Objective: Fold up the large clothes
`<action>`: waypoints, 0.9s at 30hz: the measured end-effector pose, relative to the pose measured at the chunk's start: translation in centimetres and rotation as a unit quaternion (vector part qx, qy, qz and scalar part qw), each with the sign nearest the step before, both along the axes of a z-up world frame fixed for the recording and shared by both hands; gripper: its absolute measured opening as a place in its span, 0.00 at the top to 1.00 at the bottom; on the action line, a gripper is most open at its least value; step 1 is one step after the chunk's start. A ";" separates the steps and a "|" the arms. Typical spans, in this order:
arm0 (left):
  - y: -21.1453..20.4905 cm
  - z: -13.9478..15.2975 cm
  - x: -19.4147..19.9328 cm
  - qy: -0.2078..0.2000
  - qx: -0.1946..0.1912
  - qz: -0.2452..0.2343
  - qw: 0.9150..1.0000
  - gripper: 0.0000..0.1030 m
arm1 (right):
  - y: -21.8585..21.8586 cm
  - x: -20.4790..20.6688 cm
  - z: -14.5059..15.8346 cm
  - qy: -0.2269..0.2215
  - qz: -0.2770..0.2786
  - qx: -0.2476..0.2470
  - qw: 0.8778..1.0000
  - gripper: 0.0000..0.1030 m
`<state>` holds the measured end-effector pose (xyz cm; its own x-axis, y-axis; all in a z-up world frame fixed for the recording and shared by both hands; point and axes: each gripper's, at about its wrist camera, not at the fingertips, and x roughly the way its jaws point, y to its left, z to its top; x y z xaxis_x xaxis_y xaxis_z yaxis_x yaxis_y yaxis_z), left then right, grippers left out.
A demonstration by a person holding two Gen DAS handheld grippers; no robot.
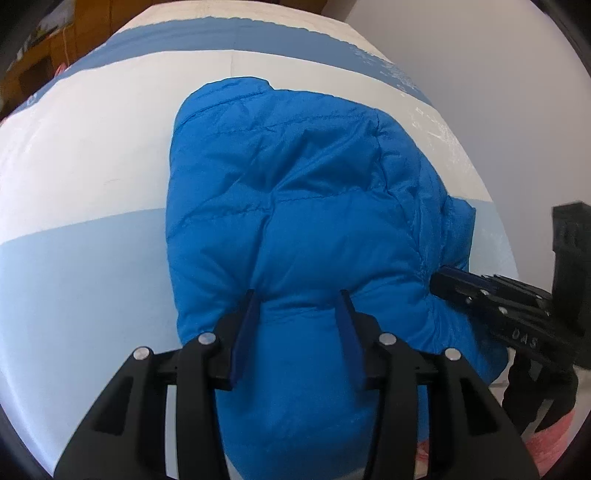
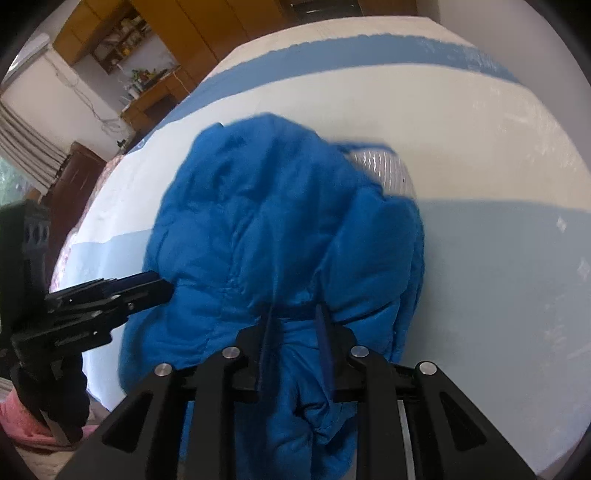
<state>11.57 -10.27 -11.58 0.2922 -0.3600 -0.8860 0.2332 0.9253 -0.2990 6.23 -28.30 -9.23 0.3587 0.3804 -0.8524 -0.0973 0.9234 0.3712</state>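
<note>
Both grippers, left gripper and right gripper, pinch the blue jacket's near hem, its bulk stretching toward the bed's far edge.

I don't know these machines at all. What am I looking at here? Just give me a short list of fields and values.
Garment: blue puffy jacket, bunched and partly folded
Surface: bed cover with white and blue bands
Left claw: closed on a fold of the jacket's near edge
Right claw: pinching jacket fabric between its fingers
Lining: a pale striped patch shows at the jacket's far side
Background: wooden cabinets
</note>
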 end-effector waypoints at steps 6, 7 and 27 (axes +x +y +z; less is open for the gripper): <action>0.4 0.8 0.1 0.008 -0.005 0.006 1.000 0.60 | 0.2 0.1 1.3 -0.002 -0.002 -0.007 1.000 0.78; 0.5 1.1 0.0 0.007 -0.005 0.008 1.000 0.60 | 0.0 -0.1 1.9 -0.005 -0.005 -0.002 1.000 0.77; 5.1 8.5 -4.1 -0.072 0.025 0.039 0.996 0.37 | -2.5 -2.3 7.1 -0.050 -0.034 0.003 0.998 0.45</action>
<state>7.51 -5.19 -3.04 0.4420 -0.2875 -0.8497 0.1976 0.9552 -0.2204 3.92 -30.85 -2.17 0.4669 0.3566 -0.8092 -0.0703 0.9271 0.3681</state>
